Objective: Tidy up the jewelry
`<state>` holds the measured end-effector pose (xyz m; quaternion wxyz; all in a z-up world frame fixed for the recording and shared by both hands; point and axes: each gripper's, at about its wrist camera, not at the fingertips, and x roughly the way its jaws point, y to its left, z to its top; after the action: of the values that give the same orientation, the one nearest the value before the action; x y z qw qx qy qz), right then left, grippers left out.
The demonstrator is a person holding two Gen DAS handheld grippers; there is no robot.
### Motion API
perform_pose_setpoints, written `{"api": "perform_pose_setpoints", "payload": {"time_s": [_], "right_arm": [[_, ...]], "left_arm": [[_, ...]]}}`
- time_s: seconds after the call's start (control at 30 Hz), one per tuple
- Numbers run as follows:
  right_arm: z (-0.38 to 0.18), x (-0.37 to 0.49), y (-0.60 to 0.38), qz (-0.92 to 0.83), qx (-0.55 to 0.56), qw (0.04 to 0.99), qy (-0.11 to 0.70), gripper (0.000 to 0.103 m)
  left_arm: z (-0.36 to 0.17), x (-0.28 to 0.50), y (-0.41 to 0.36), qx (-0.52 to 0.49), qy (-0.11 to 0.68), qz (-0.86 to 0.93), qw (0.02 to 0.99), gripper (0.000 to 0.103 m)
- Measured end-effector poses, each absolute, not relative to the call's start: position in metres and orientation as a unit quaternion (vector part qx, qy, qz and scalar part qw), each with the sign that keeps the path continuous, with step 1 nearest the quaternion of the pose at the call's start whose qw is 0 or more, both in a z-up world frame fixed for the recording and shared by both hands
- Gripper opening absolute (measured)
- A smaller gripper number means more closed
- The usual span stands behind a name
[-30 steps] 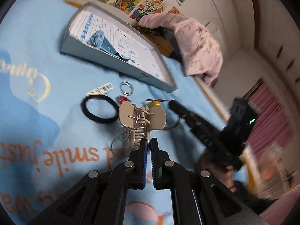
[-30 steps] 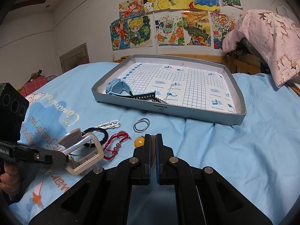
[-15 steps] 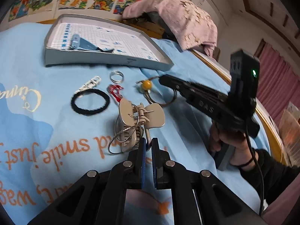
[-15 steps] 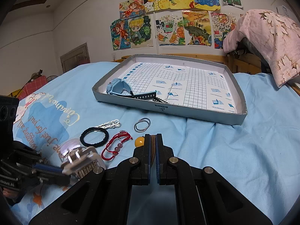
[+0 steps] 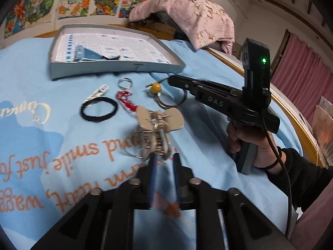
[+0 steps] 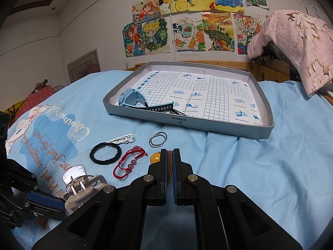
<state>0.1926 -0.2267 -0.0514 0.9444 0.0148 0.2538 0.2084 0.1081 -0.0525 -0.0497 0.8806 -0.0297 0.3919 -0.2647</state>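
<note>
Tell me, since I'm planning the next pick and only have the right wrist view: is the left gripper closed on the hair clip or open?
Observer: Open. In the left wrist view, the left gripper has its fingers clearly apart, and the hair clip sits just ahead of them on the blanket. The picture is blurred there, so I cannot tell whether they touch.
Operator: And what am I pinching? I only see brown strands between my pads.
Observer: The right gripper is shut on a thin brown cord. The cord forms a loop that runs from the yellow bead back under the gripper and seems to rest on the blanket.
</note>
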Motion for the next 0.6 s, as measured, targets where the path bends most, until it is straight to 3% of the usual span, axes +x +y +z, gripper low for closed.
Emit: {"api": "perform_pose_setpoints", "payload": {"time_s": [0.03, 0.17, 0.47, 0.53, 0.6], "right_arm": [[-0.051, 0.193, -0.227, 0.209, 0.016, 0.944, 0.254, 0.004], [-0.051, 0.193, -0.227, 0.209, 0.016, 0.944, 0.254, 0.004], [-0.053, 0.193, -0.228, 0.211, 0.020, 0.943, 0.257, 0.004], [-0.054, 0.194, -0.227, 0.212, 0.020, 0.942, 0.258, 0.004], [-0.054, 0.194, -0.227, 0.213, 0.020, 0.942, 0.259, 0.004]], "left_arm": [[-0.049, 0.107, -0.049, -0.032, 0.389, -0.258, 0.884, 0.028], [-0.046, 0.111, -0.034, -0.034, 0.375, -0.220, 0.900, 0.058], [-0.058, 0.142, -0.019, -0.069, 0.387, -0.264, 0.881, 0.056], [-0.060, 0.147, -0.018, -0.082, 0.386, -0.283, 0.874, 0.049], [-0.062, 0.152, -0.019, -0.092, 0.391, -0.297, 0.866, 0.032]]}}
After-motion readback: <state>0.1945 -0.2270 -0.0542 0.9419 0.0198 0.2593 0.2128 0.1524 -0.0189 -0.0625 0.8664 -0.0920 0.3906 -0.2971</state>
